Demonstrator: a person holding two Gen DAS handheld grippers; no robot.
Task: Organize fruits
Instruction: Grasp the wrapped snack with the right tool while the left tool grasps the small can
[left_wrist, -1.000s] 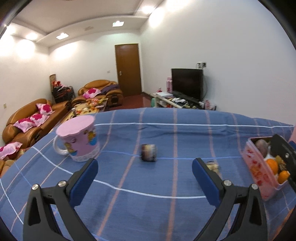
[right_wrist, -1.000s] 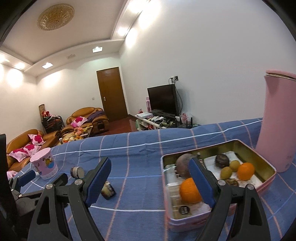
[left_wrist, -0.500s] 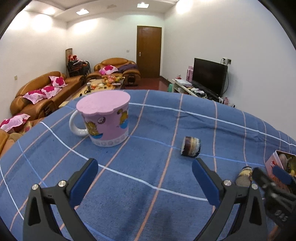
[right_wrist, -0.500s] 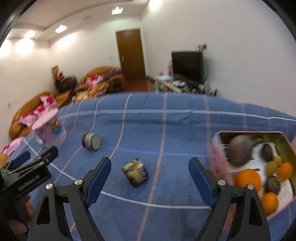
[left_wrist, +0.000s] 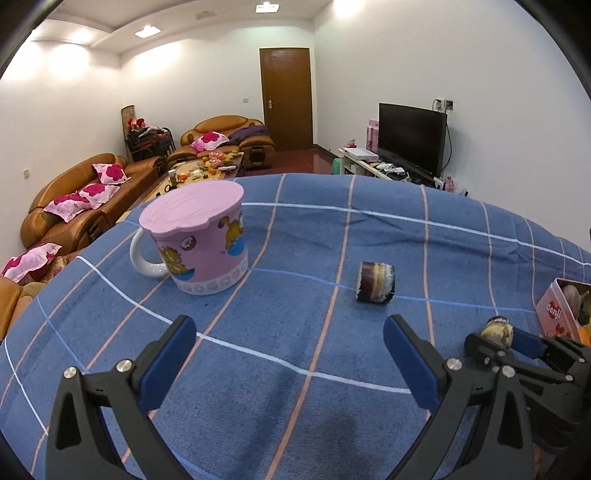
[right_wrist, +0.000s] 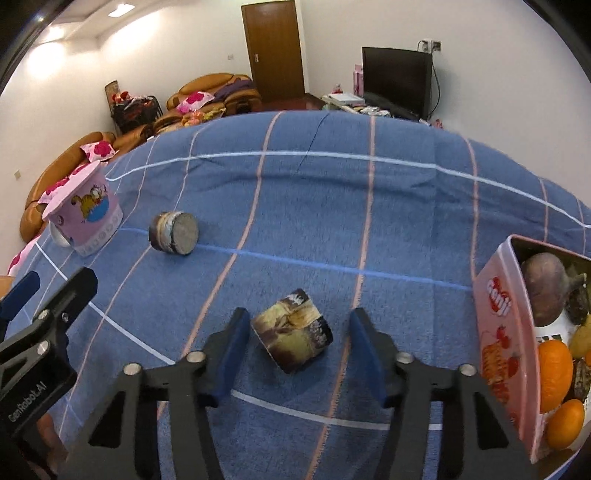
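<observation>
While the right tool (right_wrist: 295, 354) has just been closing, its blue pads now flank a small yellow-brown printed cylinder (right_wrist: 291, 330) that lies tipped on its side on the blue checked surface (right_wrist: 314, 206); a gap shows on both sides, so the pads do not press on it and nothing is held yet. Its wall looks like printed card or thin tin, so I judge it light and fairly stiff but easy to dent, and liable to roll away if nudged off-centre. The best hold seems to be across the curved wall near mid-length, with both pads meeting it together. A second, darker cylinder (right_wrist: 173, 237) lies on its side further off, near the pink lidded mug (right_wrist: 86, 218), well apart from the first. At the right edge stands the pink tin (right_wrist: 504, 332) holding the fruit: oranges (right_wrist: 554, 373), a large dull purple-brown fruit (right_wrist: 543, 291) and some smaller dark and yellowish ones, all loosely packed. Those will be smooth, round and bruisable, so a gentle squeeze across the widest part suits them. Meanwhile the left tool (left_wrist: 288, 362) hovers over bare cloth with its pads wide apart and empty, pointing towards the mug.
</observation>
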